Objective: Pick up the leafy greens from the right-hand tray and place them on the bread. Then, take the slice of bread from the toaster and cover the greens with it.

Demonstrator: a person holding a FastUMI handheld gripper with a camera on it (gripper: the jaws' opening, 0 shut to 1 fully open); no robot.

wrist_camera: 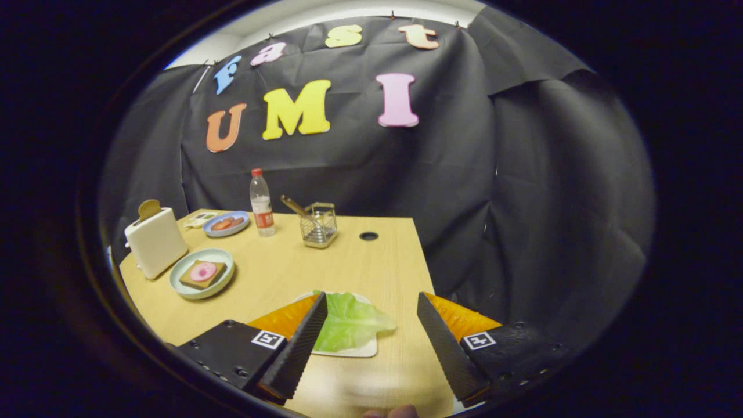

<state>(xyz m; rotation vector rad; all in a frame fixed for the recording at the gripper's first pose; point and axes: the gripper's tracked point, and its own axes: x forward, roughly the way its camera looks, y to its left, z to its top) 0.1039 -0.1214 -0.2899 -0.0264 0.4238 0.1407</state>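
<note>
In the gripper view, my gripper [371, 316] hangs over the near part of the wooden table [371, 261], and the leafy greens [351, 325] lie on the white tray [363, 350] just ahead, closer to my left finger than to my right. To grasp them well, I judge I should shift a little left so the leaf sits midway between my fingers, come down until the tips reach the tray, and pinch the leaf at its thicker middle, not its thin edge, so it does not slip or tear.

My fingers are spread wide and hold nothing; the left one overlaps the leaf's edge in view, though I cannot tell if it touches.

Beyond, the bread [202, 273] waits on a plate [181, 285] beside the toaster [155, 241], which has a slice [149, 208] poking out.
</note>
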